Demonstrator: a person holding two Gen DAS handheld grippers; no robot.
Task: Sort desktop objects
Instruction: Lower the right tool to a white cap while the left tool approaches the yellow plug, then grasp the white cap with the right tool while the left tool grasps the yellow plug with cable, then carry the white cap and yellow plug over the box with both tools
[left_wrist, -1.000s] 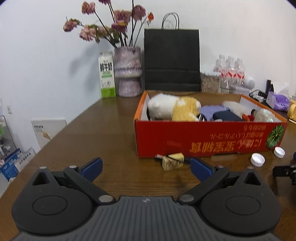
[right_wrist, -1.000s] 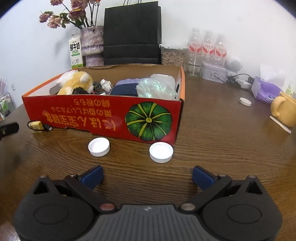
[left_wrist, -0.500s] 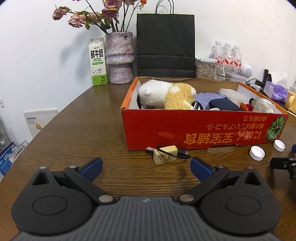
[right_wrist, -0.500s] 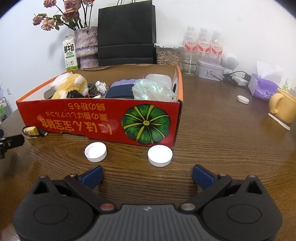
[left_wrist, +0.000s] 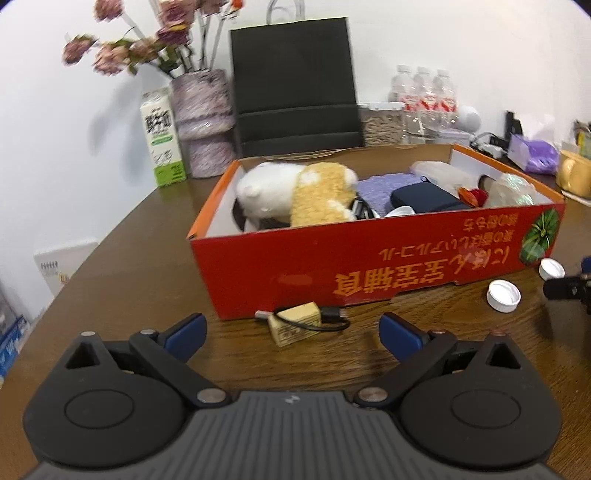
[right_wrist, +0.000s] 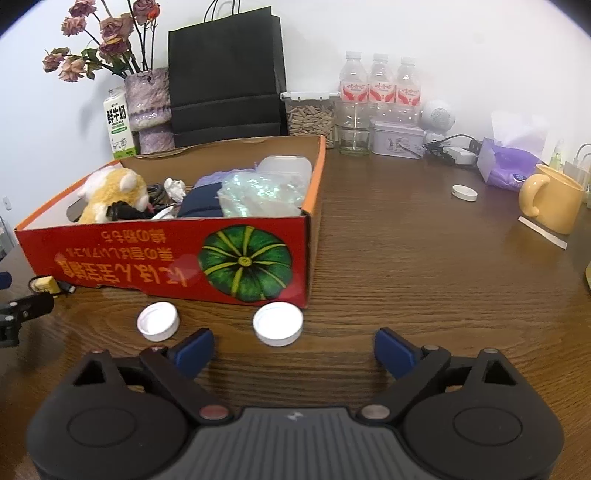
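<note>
Beside the near wall of the red cardboard box (left_wrist: 369, 254) on the brown wooden table (left_wrist: 147, 280), the small beige charger block with black cable (left_wrist: 295, 323) lies ahead of the wide left gripper (left_wrist: 291, 334). It has drawn nearer, jaws just beginning to narrow. Rightward, the wide right gripper (right_wrist: 293, 349), also narrowing, faces a round white plastic cap (right_wrist: 277, 323); both pickups look imminent.

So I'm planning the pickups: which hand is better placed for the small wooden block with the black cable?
Left: its open tongs face the wooden block, nothing between. Right tongs front a white cap.
</note>
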